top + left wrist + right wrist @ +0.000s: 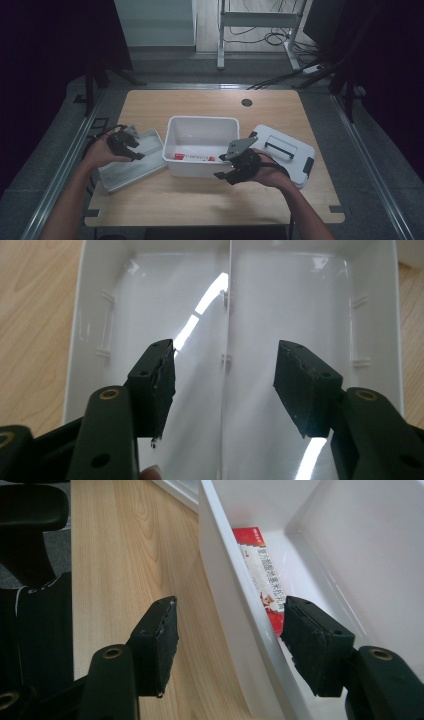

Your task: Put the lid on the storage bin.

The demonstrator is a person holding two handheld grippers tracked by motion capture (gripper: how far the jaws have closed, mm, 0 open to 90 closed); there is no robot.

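The wooden table carried 3 white plastic items. A white bin stood at the centre. A shallow tray lay just left of it. A lid with a dark handle lay just right of it.

**Left gripper.** The left gripper was positioned above the tray, held in the person's left hand. In the left gripper view, the left gripper pointed down into the tray, with its jaws standing wide apart. Nothing lay between the pads, and neither pad touched the tray. A thin rib ran down the middle of the tray floor and divided it into 2 compartments. The gap between the jaws straddled this rib. Bright light streaks reflected off the floor.

**Right gripper.** The right gripper was positioned at the near right corner of the bin, held in the person's right hand. In the right gripper view, the right gripper had its jaws parted to either side of the near wall of the bin. 1 jaw stood outside, over the table. The other jaw stood inside the bin. Both pads appeared clear of the wall, although the view angle made contact hard to rule out.

**Bin contents.** A red-and-white carton lay flat on the bin floor, against the near wall. The inner jaw stood just beside the nearer end of the carton. The same carton appeared in the high view along the front of the bin.
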